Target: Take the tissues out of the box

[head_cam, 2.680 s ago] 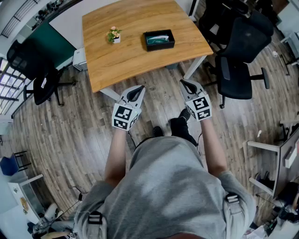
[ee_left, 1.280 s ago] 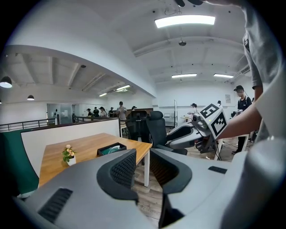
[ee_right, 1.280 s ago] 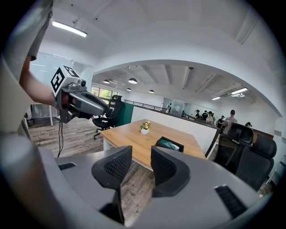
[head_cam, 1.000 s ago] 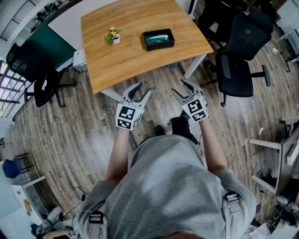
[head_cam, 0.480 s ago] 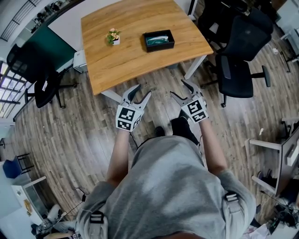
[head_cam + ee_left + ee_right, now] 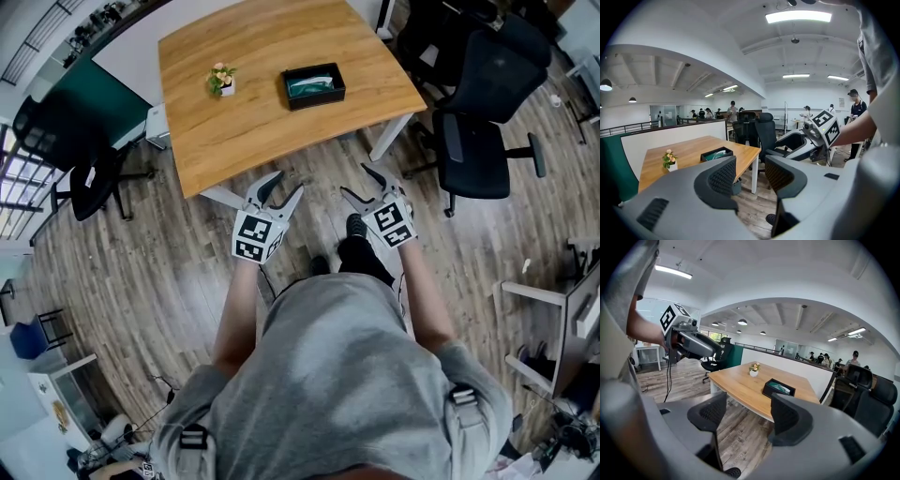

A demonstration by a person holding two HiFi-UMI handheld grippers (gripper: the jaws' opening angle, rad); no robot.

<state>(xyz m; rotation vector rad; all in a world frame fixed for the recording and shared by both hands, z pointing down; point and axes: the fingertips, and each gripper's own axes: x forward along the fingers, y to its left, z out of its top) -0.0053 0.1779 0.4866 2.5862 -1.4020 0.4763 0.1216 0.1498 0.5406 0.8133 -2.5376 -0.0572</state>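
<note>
Tissue box [image 6: 315, 98] far ahead of L gripper [image 6: 289, 183] & R gripper [image 6: 353, 180], both just opened, empty; unbraced box may lift w/ tissue [image 6: 311, 85].

Open-plan office, wooden desk [image 6: 262, 122], black swivel chairs [image 6: 480, 127], ceiling strip lights [image 6: 798, 17]

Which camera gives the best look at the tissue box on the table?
The head view: it looks down into the open tissue box, showing the tissues. Both gripper views see it small, from a low side angle.
</note>
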